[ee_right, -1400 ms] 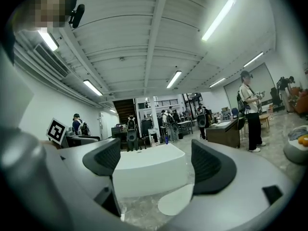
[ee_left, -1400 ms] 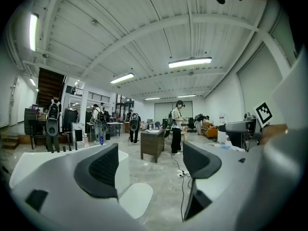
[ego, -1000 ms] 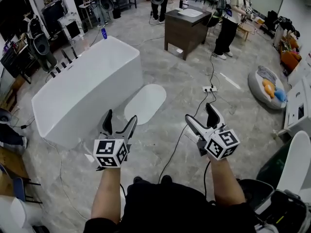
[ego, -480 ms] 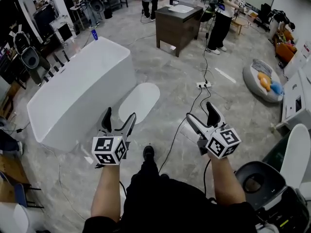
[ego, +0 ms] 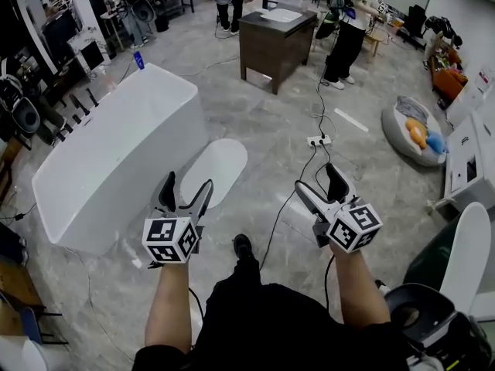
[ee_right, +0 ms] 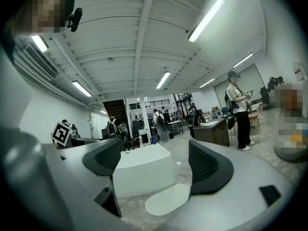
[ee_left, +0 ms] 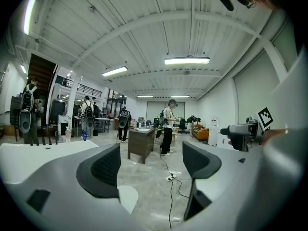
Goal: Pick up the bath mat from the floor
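Note:
A white oval bath mat (ego: 213, 168) lies flat on the grey floor beside the white bathtub (ego: 108, 149). In the right gripper view the bath mat (ee_right: 167, 199) shows low between the jaws, in front of the bathtub (ee_right: 143, 170). A corner of the bath mat (ee_left: 127, 198) shows in the left gripper view. My left gripper (ego: 186, 187) hovers open just short of the mat's near end. The right gripper (ego: 317, 182) is open too, held off to the mat's right. Neither holds anything.
A black cable (ego: 285, 215) runs across the floor between the grippers to a power strip (ego: 319, 140). A dark wooden cabinet (ego: 274, 43) stands beyond, with a person (ego: 348, 29) next to it. A beanbag (ego: 414, 134) lies at right, a toilet (ego: 433, 300) at the lower right.
The view has moved forward: the bathtub and mat have slid nearer and leftward. Both grippers keep the same open pose, and a shoe now shows stepping forward below them.

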